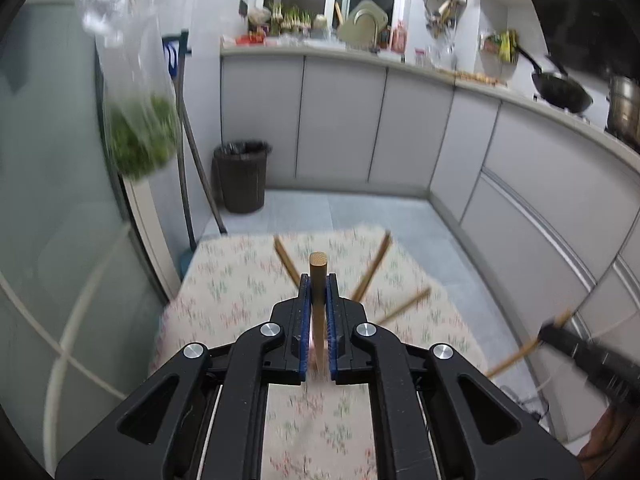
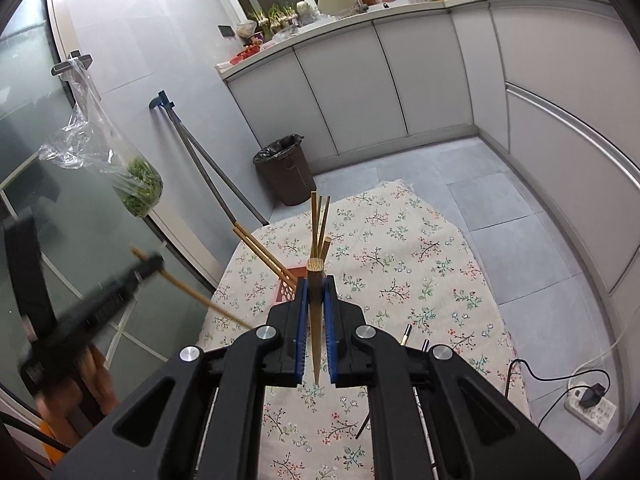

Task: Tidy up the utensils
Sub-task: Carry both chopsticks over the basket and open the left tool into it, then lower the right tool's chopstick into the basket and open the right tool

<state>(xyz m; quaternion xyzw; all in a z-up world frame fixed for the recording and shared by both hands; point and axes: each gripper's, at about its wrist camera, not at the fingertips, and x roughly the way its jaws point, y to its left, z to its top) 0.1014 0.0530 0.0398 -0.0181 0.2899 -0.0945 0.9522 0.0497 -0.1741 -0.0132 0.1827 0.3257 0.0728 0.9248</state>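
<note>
**Both grippers pinching chopsticks above a floral desk**

The left gripper (image 1: 319,280) has its jaws pressed on a single wooden chopstick (image 1: 318,292) that stands upright between the blue pads, its blunt end poking above them. The right gripper (image 2: 316,282) likewise has its jaws closed on another chopstick (image 2: 315,312), blunt end up and pointed tip down between the pads. Both hang over a desk (image 2: 420,280) covered in a flowered cloth.

Near the desk's far left part sits a red perforated holder (image 2: 286,290), mostly hidden behind the right gripper, with several chopsticks (image 2: 320,220) fanning upward out of it. Two dark, metal-tipped sticks (image 2: 406,334) lie near the desk's right edge, just beside the right gripper.

Past the desk's far edge lies open grey tiled floor (image 2: 500,208), bounded by pale cabinets (image 2: 400,76). A dark bin (image 2: 286,168) stands off the far left corner. A glass door (image 2: 24,160) runs close along the left edge, with a bag of greens (image 2: 136,184) hanging from it.
</note>
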